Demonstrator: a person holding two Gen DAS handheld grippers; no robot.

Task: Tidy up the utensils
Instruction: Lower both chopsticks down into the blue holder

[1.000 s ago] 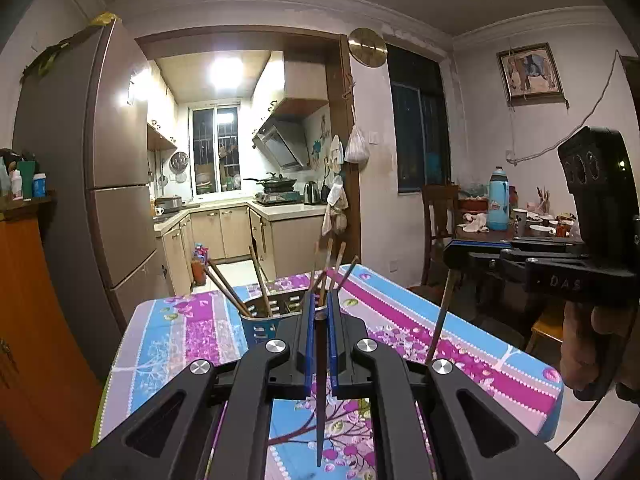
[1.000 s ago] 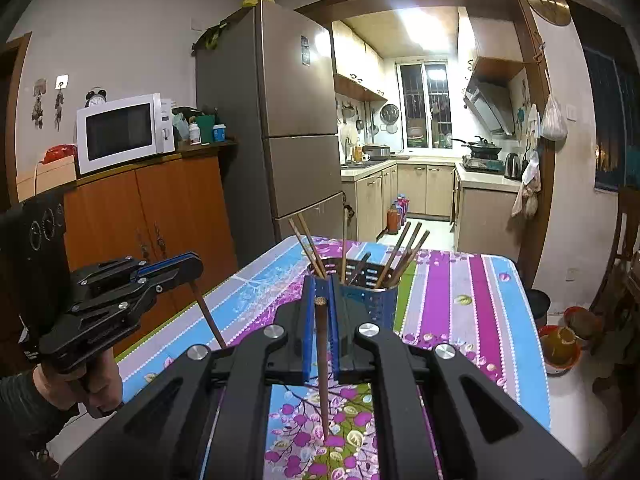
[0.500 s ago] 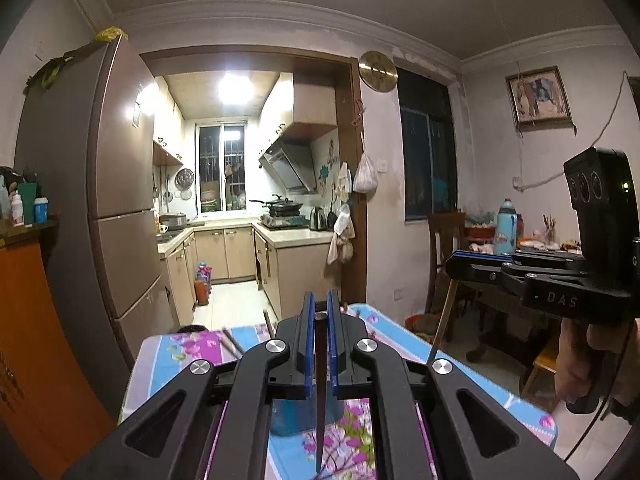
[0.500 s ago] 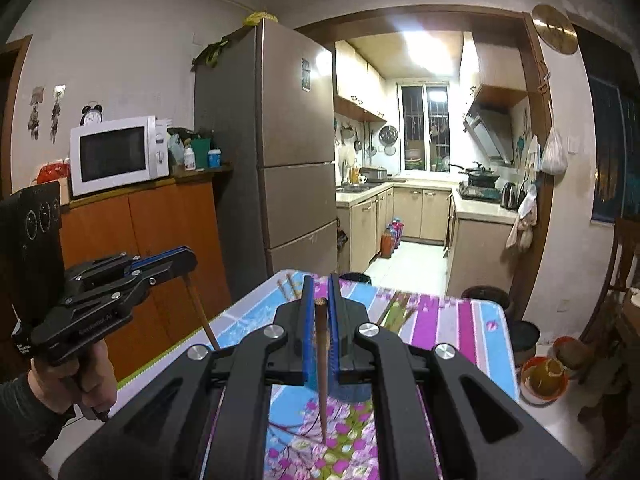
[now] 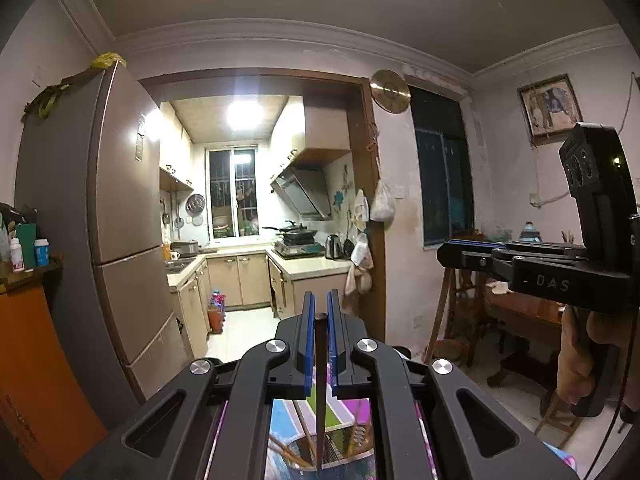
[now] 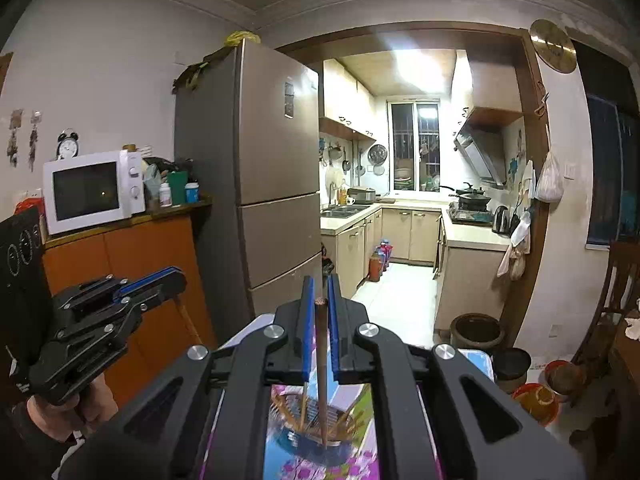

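Tall fridge (image 6: 276, 184) beside the lit kitchen doorway (image 6: 416, 184).

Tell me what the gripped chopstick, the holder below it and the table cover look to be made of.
Chopstick in the right hand-held gripper: probably wood or bamboo, dark brown and matte, with a rough cut end.
Holder: likely plastic, blue with a slotted wall, though blurred.
Table cover: seemingly printed cloth or vinyl, judging by its striped floral print; the sheen is unclear.

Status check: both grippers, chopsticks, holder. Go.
Left gripper shut on a chopstick. Right gripper shut on a second chopstick, tip above the utensil holder. Nothing between tips and holder.
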